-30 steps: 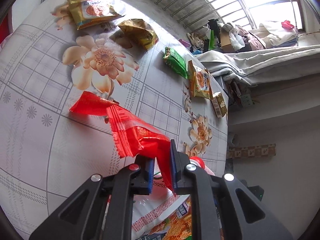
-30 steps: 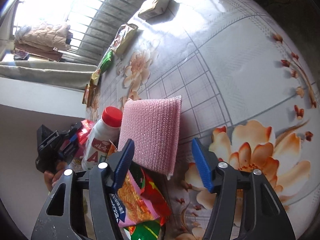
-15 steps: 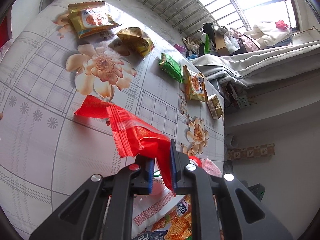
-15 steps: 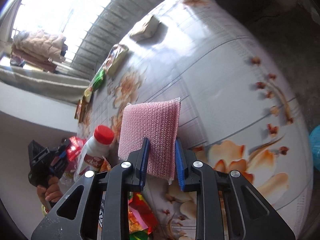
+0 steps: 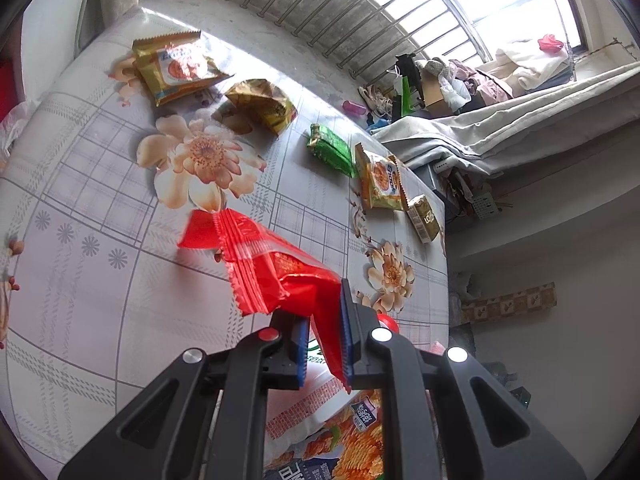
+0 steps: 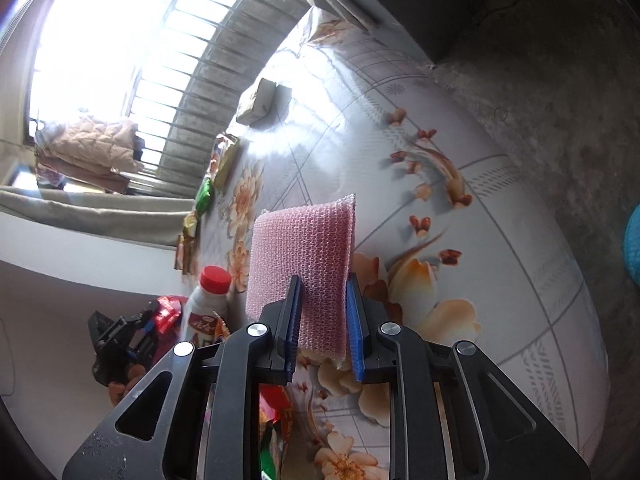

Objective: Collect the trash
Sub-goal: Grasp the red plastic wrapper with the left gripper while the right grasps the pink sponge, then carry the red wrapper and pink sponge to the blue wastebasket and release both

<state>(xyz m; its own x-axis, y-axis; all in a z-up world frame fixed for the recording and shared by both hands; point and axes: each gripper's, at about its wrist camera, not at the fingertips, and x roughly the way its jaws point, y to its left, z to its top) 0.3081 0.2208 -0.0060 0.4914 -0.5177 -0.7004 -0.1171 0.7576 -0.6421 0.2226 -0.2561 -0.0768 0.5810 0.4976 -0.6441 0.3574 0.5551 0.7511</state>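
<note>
Trash is still spread over the flowered tablecloth (image 5: 100,184), so by my reading the job is somewhere in the middle — two pieces in hand, several more lying loose. The left gripper (image 5: 325,344) is clenched on a red wrapper (image 5: 272,268), which sticks up and forward from between its blue pads, clear of the cloth. The right gripper (image 6: 323,332) is clamped on a pink sponge (image 6: 304,264), pinched at its near edge and lifted off the table.

Left to gather, as the left wrist view shows: a gold snack bag (image 5: 176,68) and a crumpled gold wrapper (image 5: 262,104) at the far end, then a green packet (image 5: 330,150), an orange-and-yellow packet (image 5: 382,180) and a small box (image 5: 424,218) in a row near the table's edge. Close under the grippers sit a white bottle with a red cap (image 6: 206,312) and a printed chip bag (image 5: 340,440) — whether these count as collected I cannot tell. No bin is clearly in view.
</note>
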